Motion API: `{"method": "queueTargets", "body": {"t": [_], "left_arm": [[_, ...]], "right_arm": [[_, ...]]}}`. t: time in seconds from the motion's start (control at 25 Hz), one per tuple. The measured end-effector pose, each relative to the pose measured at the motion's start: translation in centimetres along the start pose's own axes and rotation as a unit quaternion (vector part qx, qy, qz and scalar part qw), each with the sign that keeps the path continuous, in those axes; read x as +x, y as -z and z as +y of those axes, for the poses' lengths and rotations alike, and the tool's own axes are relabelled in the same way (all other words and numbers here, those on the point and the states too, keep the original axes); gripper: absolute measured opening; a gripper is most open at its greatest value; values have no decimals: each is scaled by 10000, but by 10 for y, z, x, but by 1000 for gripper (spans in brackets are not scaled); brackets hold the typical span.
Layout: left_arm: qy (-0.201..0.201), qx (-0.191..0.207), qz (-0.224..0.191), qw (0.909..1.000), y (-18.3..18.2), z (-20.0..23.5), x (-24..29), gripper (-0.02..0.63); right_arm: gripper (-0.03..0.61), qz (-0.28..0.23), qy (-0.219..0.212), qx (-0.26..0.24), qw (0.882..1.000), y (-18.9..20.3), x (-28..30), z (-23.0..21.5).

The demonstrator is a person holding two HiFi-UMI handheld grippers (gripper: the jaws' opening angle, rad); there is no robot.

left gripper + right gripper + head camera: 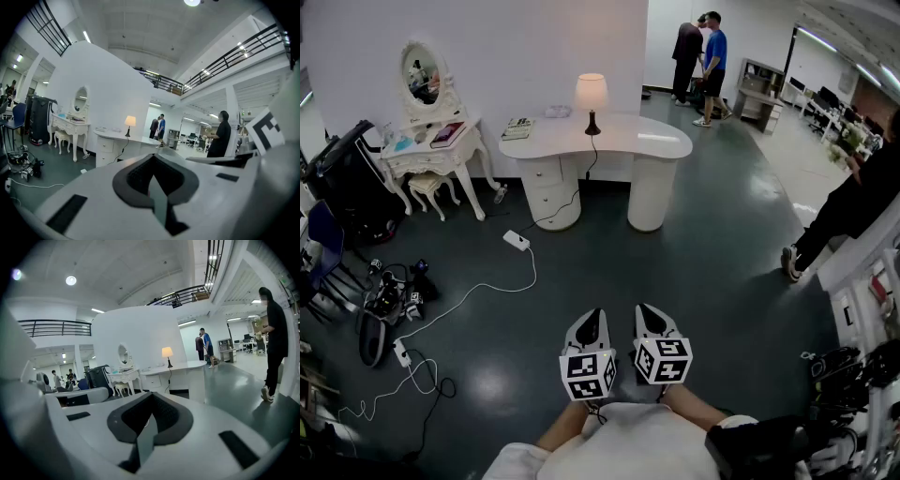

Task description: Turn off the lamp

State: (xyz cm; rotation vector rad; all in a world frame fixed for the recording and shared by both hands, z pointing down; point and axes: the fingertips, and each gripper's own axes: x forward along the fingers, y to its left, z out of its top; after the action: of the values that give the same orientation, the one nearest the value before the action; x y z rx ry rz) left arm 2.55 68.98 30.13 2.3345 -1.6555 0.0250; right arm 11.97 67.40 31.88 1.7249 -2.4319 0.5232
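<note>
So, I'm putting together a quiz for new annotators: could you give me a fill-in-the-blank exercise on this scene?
The lamp on the white desk is switched ___.
In the head view, the dressing table stands to the desk's ___.
The left tongs and right tongs are both ___, with nothing between them.
Missing words: on; left; shut.

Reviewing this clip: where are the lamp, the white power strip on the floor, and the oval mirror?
lamp [591, 92], head view, middle of its shade.
power strip [517, 240], head view, middle of its white body.
oval mirror [420, 77], head view, on the glass.
</note>
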Motion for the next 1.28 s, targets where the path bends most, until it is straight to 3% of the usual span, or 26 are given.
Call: {"method": "queueTargets", "body": {"t": [0.68,1.28], "left_arm": [[71,-23,-55,10000,-12,47,18,8],[6,-117,152,9998,-8,98,41,8]], "right_arm": [[-2,-115,275,244,9993,-6,40,11],[-2,-36,668,337,9972,1,76,14]]}}
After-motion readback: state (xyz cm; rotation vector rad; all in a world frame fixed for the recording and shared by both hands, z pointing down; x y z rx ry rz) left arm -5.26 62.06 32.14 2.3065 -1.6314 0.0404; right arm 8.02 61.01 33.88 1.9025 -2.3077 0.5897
